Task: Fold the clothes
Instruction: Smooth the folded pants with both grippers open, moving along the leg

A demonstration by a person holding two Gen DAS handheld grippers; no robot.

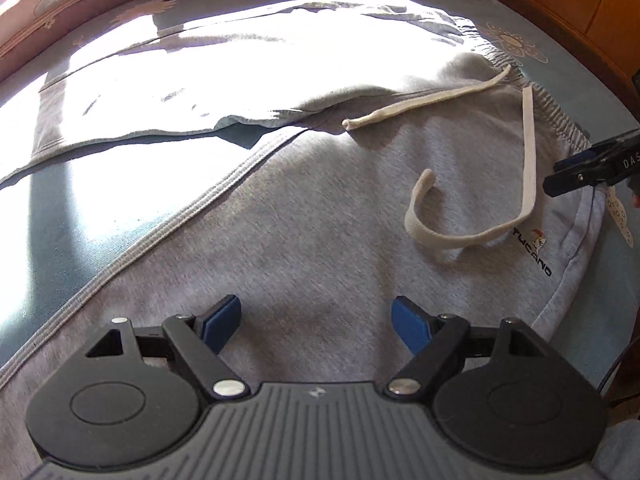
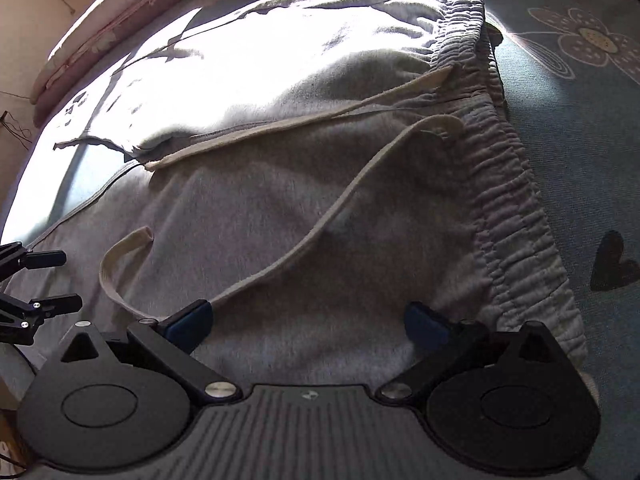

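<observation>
Left wrist view gives me the left gripper (image 1: 316,322) hanging over the near leg of the grey sweatpants (image 1: 320,216), its blue pads (image 1: 410,324) spread wide with only bare fabric showing between them and nothing pinched. I see the sweatpants lying flat on a blue bedsheet (image 1: 44,216) printed with flowers, the far leg washed out by a hard patch of sunlight. A cream drawstring (image 1: 528,148) trails from the gathered waistband (image 1: 560,120) at the right: one end lies straight towards the crotch, the other runs down and curls into a loop beside a small printed logo (image 1: 534,254). At the right edge I catch the tip of the right gripper (image 1: 560,178) reaching in over the waist corner of the pants. From the right wrist view, that gripper's jaws also stand apart over the grey fabric just inside the waistband, with no cloth pressed between the pads; the looped drawstring runs past the tip of its left finger (image 2: 188,322), and I cannot tell whether it touches. The left gripper's fingers (image 2: 44,260) show at the left edge, apart. A pink floral bolster (image 2: 120,8) lies along the far side of the bed.
</observation>
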